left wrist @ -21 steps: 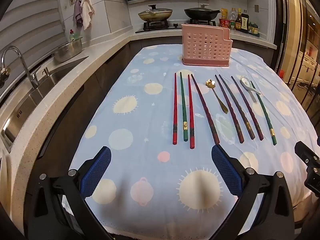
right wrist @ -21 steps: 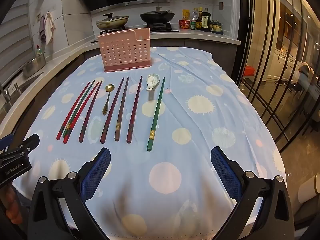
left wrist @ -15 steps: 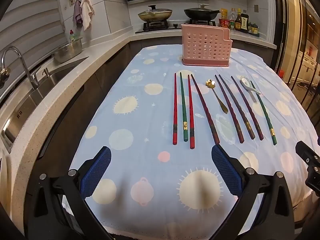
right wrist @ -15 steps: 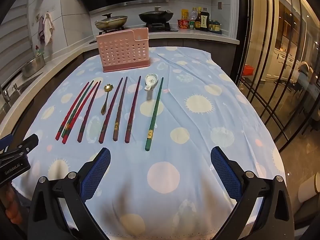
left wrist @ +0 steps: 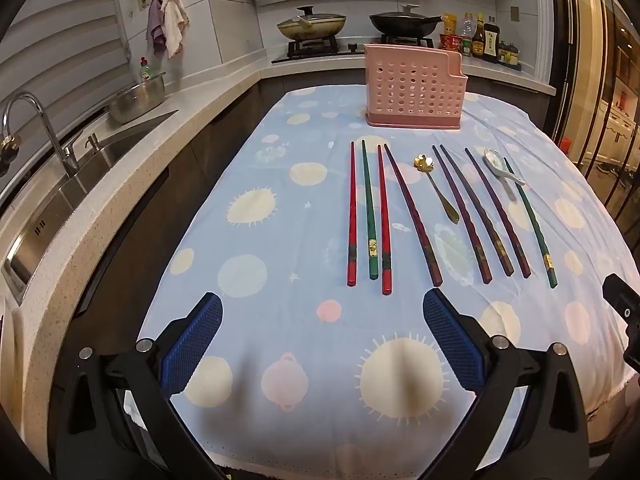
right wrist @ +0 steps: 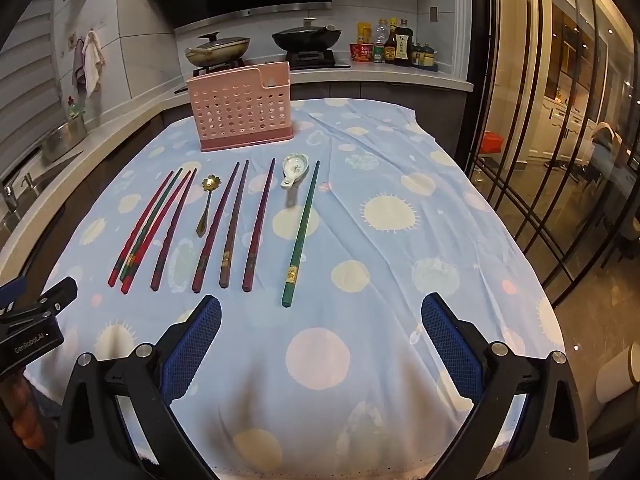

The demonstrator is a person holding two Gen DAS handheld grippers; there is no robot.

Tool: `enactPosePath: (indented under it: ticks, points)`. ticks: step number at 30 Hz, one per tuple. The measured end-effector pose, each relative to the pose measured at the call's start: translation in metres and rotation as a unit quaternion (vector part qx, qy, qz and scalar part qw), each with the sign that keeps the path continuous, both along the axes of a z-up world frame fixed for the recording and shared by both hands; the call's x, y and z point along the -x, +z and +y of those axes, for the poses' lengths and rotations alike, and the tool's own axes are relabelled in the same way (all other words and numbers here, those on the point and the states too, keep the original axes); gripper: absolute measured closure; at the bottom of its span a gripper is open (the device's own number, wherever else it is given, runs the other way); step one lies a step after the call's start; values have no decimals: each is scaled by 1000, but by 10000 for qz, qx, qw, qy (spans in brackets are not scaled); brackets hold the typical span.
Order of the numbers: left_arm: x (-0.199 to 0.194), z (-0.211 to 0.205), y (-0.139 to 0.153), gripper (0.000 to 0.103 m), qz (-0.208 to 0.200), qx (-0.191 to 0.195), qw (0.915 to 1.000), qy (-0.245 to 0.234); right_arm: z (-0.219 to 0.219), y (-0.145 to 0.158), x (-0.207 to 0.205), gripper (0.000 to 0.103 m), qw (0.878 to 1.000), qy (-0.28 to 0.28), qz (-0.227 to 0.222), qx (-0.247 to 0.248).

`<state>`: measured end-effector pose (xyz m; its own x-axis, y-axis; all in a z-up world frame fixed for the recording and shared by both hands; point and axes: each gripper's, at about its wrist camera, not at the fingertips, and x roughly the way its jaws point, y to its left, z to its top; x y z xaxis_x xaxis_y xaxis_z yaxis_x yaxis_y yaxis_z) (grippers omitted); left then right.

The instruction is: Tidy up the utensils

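Note:
Several chopsticks lie in a row on the blue patterned cloth [left wrist: 280, 240]: red ones [left wrist: 352, 216] and a green one [left wrist: 369, 212] at left, dark maroon ones [left wrist: 472, 212] in the middle, another green chopstick [right wrist: 301, 236] at far right. Among them rest a gold spoon [left wrist: 438, 192] and a white ceramic spoon [right wrist: 294, 169]. A pink perforated utensil holder [left wrist: 414, 86] stands upright behind them. My left gripper [left wrist: 322, 316] hovers open just short of the red chopsticks' near ends. My right gripper [right wrist: 320, 318] is open too, near the green chopstick's end. Neither holds anything.
A steel sink [left wrist: 72, 184] with a tap and a metal bowl [left wrist: 138, 98] runs along the counter at left. Two pans [left wrist: 402, 24] sit on the stove behind, with sauce bottles [right wrist: 394, 46] beside them. Glass doors [right wrist: 560, 140] stand to the right.
The right gripper's view has shifted slightly closer to the utensils. Nothing on the cloth has moved, and both grippers stay open.

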<state>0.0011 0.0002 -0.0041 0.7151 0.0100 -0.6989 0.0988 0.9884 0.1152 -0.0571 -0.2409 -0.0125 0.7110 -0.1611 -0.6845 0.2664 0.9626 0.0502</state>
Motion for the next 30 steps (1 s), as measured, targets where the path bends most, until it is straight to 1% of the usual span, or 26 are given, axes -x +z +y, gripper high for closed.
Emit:
enactPosePath:
  ticks: [30]
  points:
    - [-2, 4, -2, 7, 7, -17, 10000, 21, -6, -3, 1, 6, 10000, -26, 20, -38]
